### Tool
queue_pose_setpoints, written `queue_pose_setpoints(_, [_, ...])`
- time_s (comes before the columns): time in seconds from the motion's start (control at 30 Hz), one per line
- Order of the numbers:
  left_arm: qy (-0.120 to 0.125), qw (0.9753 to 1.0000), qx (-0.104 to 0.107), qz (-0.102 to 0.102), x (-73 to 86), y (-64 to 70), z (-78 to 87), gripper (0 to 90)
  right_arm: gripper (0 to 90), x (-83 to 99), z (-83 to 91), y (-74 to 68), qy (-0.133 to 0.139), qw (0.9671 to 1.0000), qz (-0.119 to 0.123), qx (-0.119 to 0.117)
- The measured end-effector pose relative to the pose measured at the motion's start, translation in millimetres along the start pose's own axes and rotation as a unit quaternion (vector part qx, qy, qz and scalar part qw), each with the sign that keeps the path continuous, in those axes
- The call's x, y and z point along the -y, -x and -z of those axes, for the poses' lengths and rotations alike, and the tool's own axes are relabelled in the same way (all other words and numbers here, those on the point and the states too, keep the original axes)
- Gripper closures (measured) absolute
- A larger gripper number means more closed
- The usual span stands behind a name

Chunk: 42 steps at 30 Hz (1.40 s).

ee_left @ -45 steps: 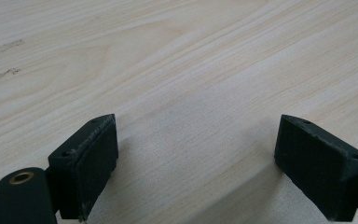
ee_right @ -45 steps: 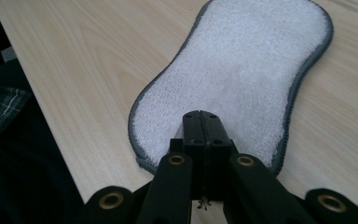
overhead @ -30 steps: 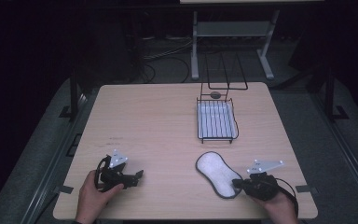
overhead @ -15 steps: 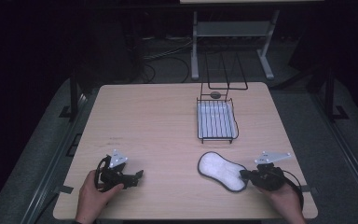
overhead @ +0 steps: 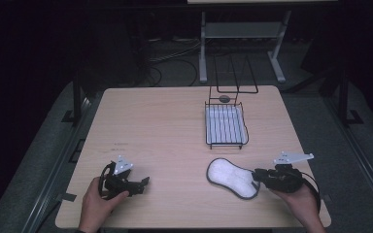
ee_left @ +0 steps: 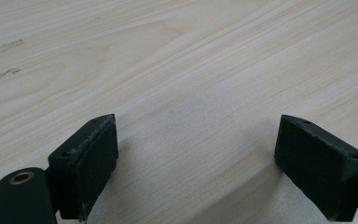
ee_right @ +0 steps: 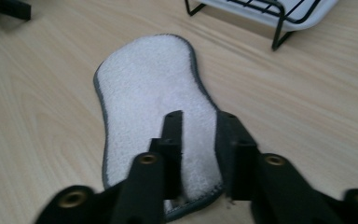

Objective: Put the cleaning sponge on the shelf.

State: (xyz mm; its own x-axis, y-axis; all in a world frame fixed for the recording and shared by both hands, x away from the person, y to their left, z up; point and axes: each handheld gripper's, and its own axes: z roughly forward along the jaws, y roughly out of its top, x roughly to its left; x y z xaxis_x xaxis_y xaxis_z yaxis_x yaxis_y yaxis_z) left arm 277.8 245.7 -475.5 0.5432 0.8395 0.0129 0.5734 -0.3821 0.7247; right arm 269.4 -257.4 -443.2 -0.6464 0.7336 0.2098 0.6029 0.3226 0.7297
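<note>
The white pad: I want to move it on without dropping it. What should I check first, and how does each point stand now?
1. Right gripper fingers shut on the white pad: ok.
2. Grip depth: only the pad's near end is pinched; not ok for a fast lift.
3. Pad lies flat on the table: ok.
4. Left gripper open, holding nothing: ok.
5. Wire rack stands apart from the pad: ok.
6. Rack tray free of items: cannot tell.

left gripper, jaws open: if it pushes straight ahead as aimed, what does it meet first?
Probably nothing soon. The left gripper points right along the bare table; the white pad lies farthest along that line, though whether it sits exactly in line is hard to tell.
</note>
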Motion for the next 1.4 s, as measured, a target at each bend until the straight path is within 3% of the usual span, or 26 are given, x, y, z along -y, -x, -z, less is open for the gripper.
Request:
queue_pose_setpoints(0.07, [0.0, 1.0, 0.0, 0.0, 0.0, 0.0, 0.0, 12.6, 54.9, -1.2, 0.0, 2.4, 0.001, 1.0, -0.004, -0.006])
queue_pose_setpoints(0.2, [0.0, 1.0, 0.0, 0.0, 0.0, 0.0, 0.0, 12.6, 33.0, -3.6, -3.7, 4.4, -0.007, 0.9999, -0.003, 0.009])
queue_pose_setpoints(0.3, [0.0, 1.0, 0.0, 0.0, 0.0, 0.0, 0.0, 12.6, 19.3, -6.2, -5.5, 2.6, -0.011, 0.9998, 0.01, 0.016])
queue_pose_setpoints(0.47, [0.0, 1.0, 0.0, 0.0, 0.0, 0.0, 0.0, 12.6, 8.9, -14.6, -8.7, -1.6, -0.012, 0.9995, 0.028, 0.007])
queue_pose_setpoints(0.87, [0.001, 1.0, 0.0, 0.002, 0.0, 0.2, -0.1, 12.6, 8.1, -35.6, -25.5, -6.8, -0.018, 0.997, 0.073, -0.017])
queue_pose_setpoints(1.4, [0.001, 1.0, 0.0, 0.002, 0.0, 0.2, -0.1, 12.6, 8.2, -40.0, -56.8, -19.3, -0.057, 0.9932, 0.091, -0.044])
